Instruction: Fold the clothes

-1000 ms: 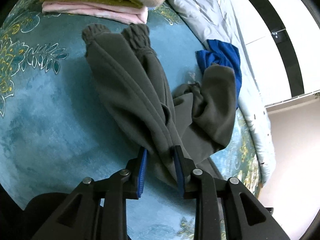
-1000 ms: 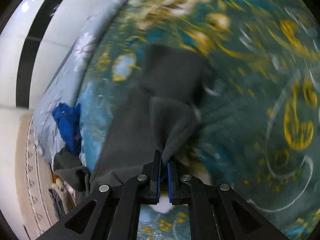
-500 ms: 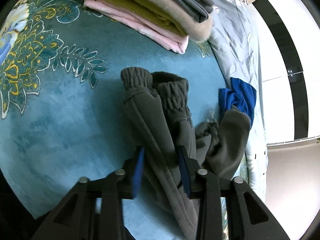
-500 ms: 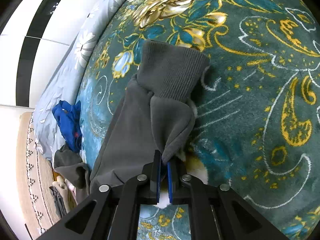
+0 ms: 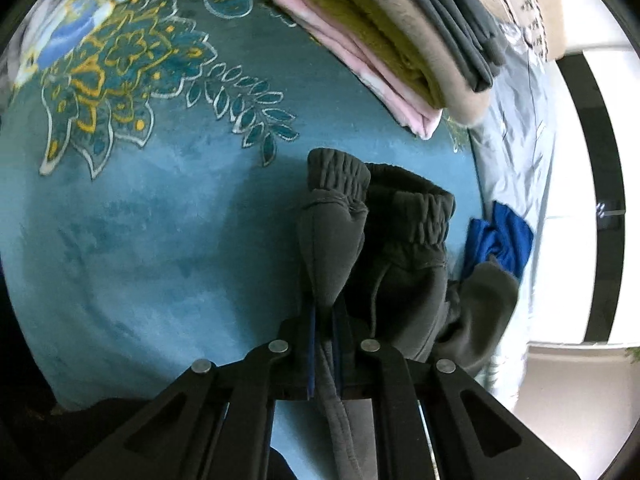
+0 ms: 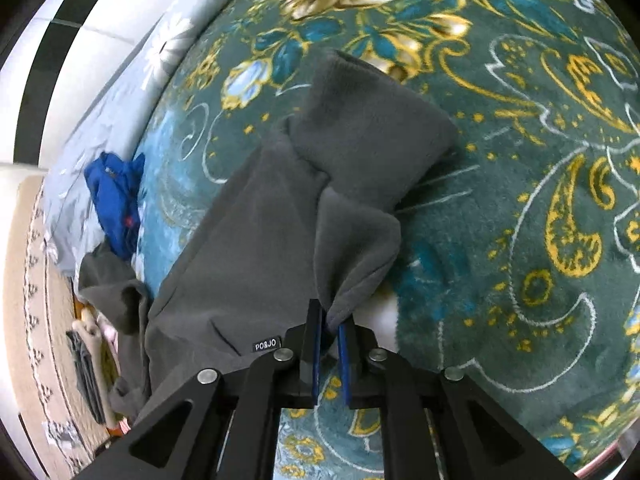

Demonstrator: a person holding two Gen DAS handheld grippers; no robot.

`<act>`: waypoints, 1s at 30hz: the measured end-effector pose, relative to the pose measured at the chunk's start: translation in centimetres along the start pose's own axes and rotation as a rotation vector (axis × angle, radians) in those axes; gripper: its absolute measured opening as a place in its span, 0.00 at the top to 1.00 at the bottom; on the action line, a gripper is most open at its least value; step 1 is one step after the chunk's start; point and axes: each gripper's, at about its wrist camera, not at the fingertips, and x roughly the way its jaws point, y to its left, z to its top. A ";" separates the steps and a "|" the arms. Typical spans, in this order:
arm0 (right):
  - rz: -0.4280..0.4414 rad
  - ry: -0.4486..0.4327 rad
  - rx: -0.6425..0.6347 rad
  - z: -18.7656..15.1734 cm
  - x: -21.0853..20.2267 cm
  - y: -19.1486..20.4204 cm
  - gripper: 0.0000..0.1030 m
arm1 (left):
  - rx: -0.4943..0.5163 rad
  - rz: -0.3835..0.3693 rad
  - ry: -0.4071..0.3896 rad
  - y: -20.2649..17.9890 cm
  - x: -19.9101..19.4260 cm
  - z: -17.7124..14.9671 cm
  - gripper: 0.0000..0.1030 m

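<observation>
Lying on the teal patterned blanket (image 5: 152,240), grey sweatpants (image 6: 256,240) are pinched at both ends. Left claw (image 5: 324,320) clamps a cuffed leg; right claw (image 6: 329,320) nips a fabric fold. Folded clothes stack (image 5: 400,40) beyond; blue garment (image 5: 500,236) beside.

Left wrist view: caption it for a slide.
Left claw shut on grey sweatpants on a teal blanket, folded stack behind.
</observation>
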 end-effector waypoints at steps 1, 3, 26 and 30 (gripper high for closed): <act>-0.012 -0.002 -0.013 0.0 -0.5 0.3 0.90 | 0.014 0.022 -0.001 -0.2 0.0 0.0 0.94; -0.038 -0.007 -0.038 0.1 -1.5 1.0 0.79 | 0.033 0.060 0.001 -0.5 0.1 0.1 0.94; 0.173 0.036 -0.391 0.4 6.2 22.6 0.49 | 0.032 0.055 0.045 0.3 0.1 0.2 0.93; 0.134 0.100 -0.549 -1.3 10.2 28.9 0.49 | 0.057 0.062 0.040 -0.2 0.0 -0.1 0.93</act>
